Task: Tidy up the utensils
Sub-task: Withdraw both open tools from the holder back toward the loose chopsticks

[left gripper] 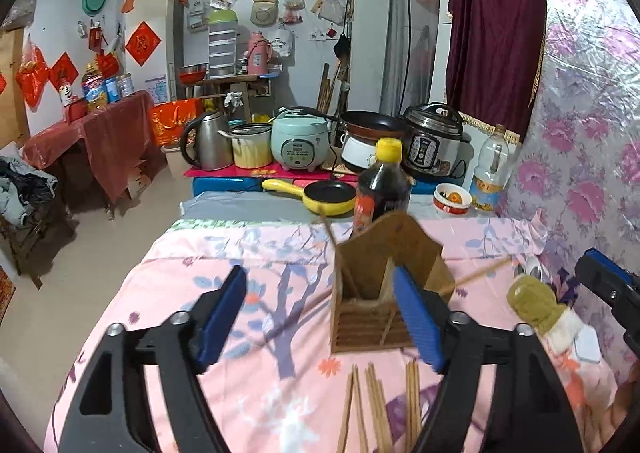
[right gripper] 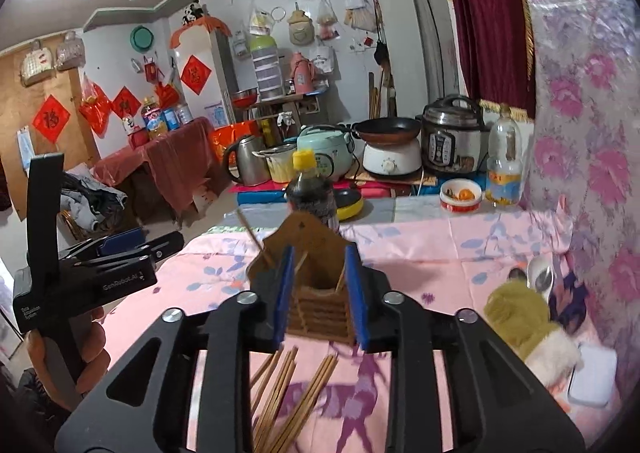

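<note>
- Chopsticks (right gripper: pixel 288 397) lie loose in small bunches on the pink flowered cloth of the worktop (left gripper: pixel 224 253), just in front of the wooden holder (left gripper: pixel 380 293); a few sticks already stand in the holder.
- Your left claw (left gripper: pixel 324 317) stands wide with nothing between its blue pads; the holder sits just beyond its right-side pad.
- Your right claw (right gripper: pixel 320 297) is parted only narrowly and grips nothing; in its own view the pads frame the holder, which stands beyond them and apart from them.
- One stick juts out sideways from the holder toward the wall (left gripper: pixel 480 269); whether it rests inside or leans against the holder you cannot tell.
- Judging by the layout, you are between picks: several sticks are stowed, and the loose ones are left to gather.
- Next, lower one claw onto a bunch near you, close across the sticks' middle, then tip them upright over the holder's opening.
- Mind the dark sauce bottle (left gripper: pixel 382 189) just behind the holder, and the spoon (right gripper: pixel 540 273) by the wall is yet to be put away.
</note>
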`<state>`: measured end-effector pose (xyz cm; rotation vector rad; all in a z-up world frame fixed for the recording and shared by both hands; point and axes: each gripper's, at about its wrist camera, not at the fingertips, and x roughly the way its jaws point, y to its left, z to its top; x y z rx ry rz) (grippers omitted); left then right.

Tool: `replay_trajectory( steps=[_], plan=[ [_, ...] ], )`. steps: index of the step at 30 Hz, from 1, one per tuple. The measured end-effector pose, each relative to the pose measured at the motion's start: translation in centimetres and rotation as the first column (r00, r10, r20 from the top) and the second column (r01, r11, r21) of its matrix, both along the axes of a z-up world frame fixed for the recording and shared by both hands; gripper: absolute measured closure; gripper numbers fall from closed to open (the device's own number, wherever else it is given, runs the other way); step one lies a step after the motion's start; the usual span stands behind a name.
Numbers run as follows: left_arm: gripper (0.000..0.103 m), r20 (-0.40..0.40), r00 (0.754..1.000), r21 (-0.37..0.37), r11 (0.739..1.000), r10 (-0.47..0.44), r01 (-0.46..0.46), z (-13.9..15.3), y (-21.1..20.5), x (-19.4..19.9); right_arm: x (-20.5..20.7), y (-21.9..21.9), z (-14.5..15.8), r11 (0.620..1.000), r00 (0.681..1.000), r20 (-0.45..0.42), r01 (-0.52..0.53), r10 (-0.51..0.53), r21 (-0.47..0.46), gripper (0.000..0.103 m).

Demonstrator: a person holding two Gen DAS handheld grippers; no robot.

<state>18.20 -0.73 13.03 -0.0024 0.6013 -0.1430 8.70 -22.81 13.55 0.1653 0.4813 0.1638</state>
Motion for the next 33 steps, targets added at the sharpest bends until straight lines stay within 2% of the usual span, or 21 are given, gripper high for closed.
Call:
replay_trajectory(
  steps=[2,3,5,7,9,11,12,14,17,20,25,28,33],
  plan=[
    [0.014,-0.007,1.0,-0.008,1.0,0.004,-0.004,-1.4,0.9,-1.9,-1.5,0.0,-1.4,1.0,1.0,-0.016,-0.008,0.008,0.01,0.066],
    [0.013,-0.014,1.0,-0.008,1.0,0.005,-0.005,-2.3,1.0,-2.5,-2.1,0.0,-2.4,1.0,1.0,-0.027,-0.012,0.013,0.011,0.064],
    [0.013,-0.046,0.999,-0.004,1.0,0.003,-0.003,-4.7,1.6,-3.7,-2.8,0.4,-4.6,1.0,0.998,-0.054,-0.019,0.02,0.003,0.051],
    [0.012,-0.087,0.996,0.003,1.0,-0.003,0.003,-7.2,2.0,-4.0,-3.0,0.7,-6.9,1.0,0.996,-0.091,-0.02,0.02,-0.005,0.042],
    [0.013,-0.149,0.989,0.002,1.0,-0.011,0.012,-10.6,2.6,-4.1,-2.6,0.8,-9.7,1.0,0.988,-0.154,-0.027,0.025,-0.006,0.041],
    [0.013,-0.214,0.977,0.012,1.0,-0.015,0.018,-13.2,3.1,-3.9,-1.7,1.2,-12.7,0.999,0.965,-0.259,-0.052,0.046,-0.014,0.041],
    [0.013,-0.287,0.958,0.032,0.999,-0.019,0.029,-14.8,3.1,-3.4,-1.4,1.4,-13.8,0.998,0.952,-0.299,-0.065,0.057,-0.018,0.041],
    [0.013,-0.35,0.936,0.037,0.998,-0.028,0.043,-16.4,3.1,-3.3,-1.1,2.1,-15.3,0.995,0.933,-0.352,-0.096,0.077,-0.036,0.041],
    [0.013,-0.379,0.925,0.072,0.995,-0.033,0.065,-17.3,2.7,-3.6,-1.7,3.7,-16.5,0.984,0.907,-0.397,-0.169,0.136,-0.048,0.041],
    [0.013,-0.362,0.932,0.111,0.993,-0.007,0.051,-17.4,2.7,-3.7,-2.4,5.0,-17.4,0.971,0.885,-0.431,-0.229,0.176,-0.073,0.041],
    [0.013,-0.372,0.928,0.09,0.996,0.034,0.0,-17.2,4.1,-3.4,-3.6,6.3,-19.3,0.943,0.845,-0.487,-0.312,0.219,-0.118,0.041],
    [0.013,-0.381,0.924,0.069,0.998,0.035,-0.01,-17.0,4.2,-3.1,-4.1,7.5,-19.5,0.922,0.838,-0.486,-0.358,0.249,-0.145,0.041],
    [0.013,-0.379,0.925,0.068,0.998,0.032,-0.007,-16.9,4.2,-3.1,-4.8,8.6,-19.4,0.897,0.843,-0.466,-0.394,0.267,-0.199,0.041]
  ],
)
